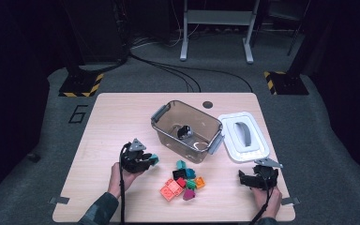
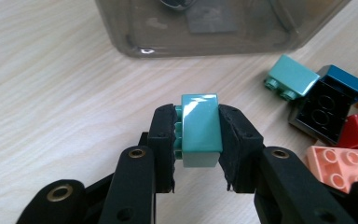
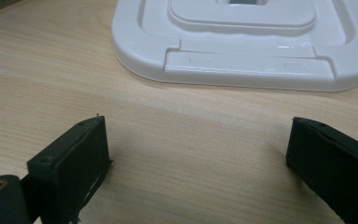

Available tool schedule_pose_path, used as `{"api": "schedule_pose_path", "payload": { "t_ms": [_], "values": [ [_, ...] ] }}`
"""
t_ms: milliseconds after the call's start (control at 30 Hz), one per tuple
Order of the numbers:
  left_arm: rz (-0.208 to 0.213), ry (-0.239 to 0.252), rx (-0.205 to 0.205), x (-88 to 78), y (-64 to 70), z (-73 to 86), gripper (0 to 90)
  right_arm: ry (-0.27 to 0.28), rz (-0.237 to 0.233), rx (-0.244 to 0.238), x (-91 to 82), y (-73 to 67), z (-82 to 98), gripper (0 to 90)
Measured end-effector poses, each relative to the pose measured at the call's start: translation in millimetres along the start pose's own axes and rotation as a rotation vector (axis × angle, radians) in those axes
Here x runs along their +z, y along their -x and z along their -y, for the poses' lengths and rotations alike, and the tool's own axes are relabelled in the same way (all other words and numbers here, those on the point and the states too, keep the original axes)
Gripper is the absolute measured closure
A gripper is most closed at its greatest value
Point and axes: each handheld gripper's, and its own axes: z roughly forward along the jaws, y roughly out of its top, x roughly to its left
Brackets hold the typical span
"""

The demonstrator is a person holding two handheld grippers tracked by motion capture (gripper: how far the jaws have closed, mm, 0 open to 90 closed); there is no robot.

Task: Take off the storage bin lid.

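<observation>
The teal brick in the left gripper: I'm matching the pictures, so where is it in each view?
High view: teal brick at the left gripper, left of the pile.
Left gripper view: teal brick centre, clamped between the jaws.
Right gripper view: not in it.
Shared landmark: the clear bin.

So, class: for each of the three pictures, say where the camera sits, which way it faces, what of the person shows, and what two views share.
High view: above the table, looking forward and down; both forearms show.
Left gripper view: on the left hand-held gripper, facing the clear box; black jaws clamp a teal brick.
Right gripper view: on the right hand-held gripper, facing the white lid; jaws apart.
Shared: high and left views show the box.
</observation>
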Motion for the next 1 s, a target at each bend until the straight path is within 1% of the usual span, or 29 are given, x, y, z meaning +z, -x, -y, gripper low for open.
{"api": "schedule_pose_path", "payload": {
  "t_ms": [100,200,333,367,467,500,533,600,633,700,733,800,967,1000],
  "values": [
    [-0.007,0.005,-0.005,-3.3,-4.6,-2.7,67.8,0.000,0.000,0.000,0.0,0.1,0.0,4.9],
    [-0.023,0.011,-0.003,-7.6,-10.2,-6.5,67.8,0.000,0.000,0.000,0.0,0.1,0.0,4.9],
    [-0.029,0.019,-0.015,-14.8,-17.5,-11.8,67.8,0.000,0.000,0.000,0.0,0.1,0.0,4.9],
    [-0.033,0.017,-0.009,-16.8,-19.5,-13.3,67.8,0.000,0.000,0.000,0.0,0.1,0.0,4.9],
    [-0.046,0.019,-0.007,-20.8,-24.9,-17.9,67.8,0.001,0.000,0.000,0.0,0.1,0.0,4.9],
    [-0.046,0.012,-0.006,-22.8,-26.7,-19.5,67.8,0.001,0.000,0.000,0.0,0.1,0.0,4.9],
    [-0.055,0.026,-0.008,-23.6,-27.8,-20.8,67.8,0.001,0.000,0.000,0.0,0.1,0.0,4.9],
    [-0.059,0.029,-0.006,-25.9,-30.5,-23.5,67.8,0.001,0.000,0.000,0.0,0.1,0.0,4.9],
    [-0.061,0.030,-0.012,-27.0,-31.3,-25.0,67.8,0.000,0.000,0.000,0.0,0.1,0.0,4.9],
    [-0.066,0.027,0.001,-29.9,-34.6,-28.2,67.8,0.000,0.000,0.000,0.0,0.1,0.0,4.9],
    [-0.071,0.036,-0.005,-31.0,-35.3,-29.8,67.8,0.000,0.000,0.000,0.0,0.1,0.0,4.9],
    [-0.072,0.038,-0.008,-32.4,-36.4,-31.5,67.8,0.000,0.000,0.000,0.0,0.1,0.0,4.9],
    [-0.093,0.042,0.006,-41.2,-43.0,-43.3,67.8,0.000,0.000,0.000,0.0,0.1,0.0,4.9],
    [-0.093,0.047,0.003,-42.2,-44.1,-45.3,67.8,0.000,0.000,0.000,0.0,0.1,0.0,4.9]
  ]
}}
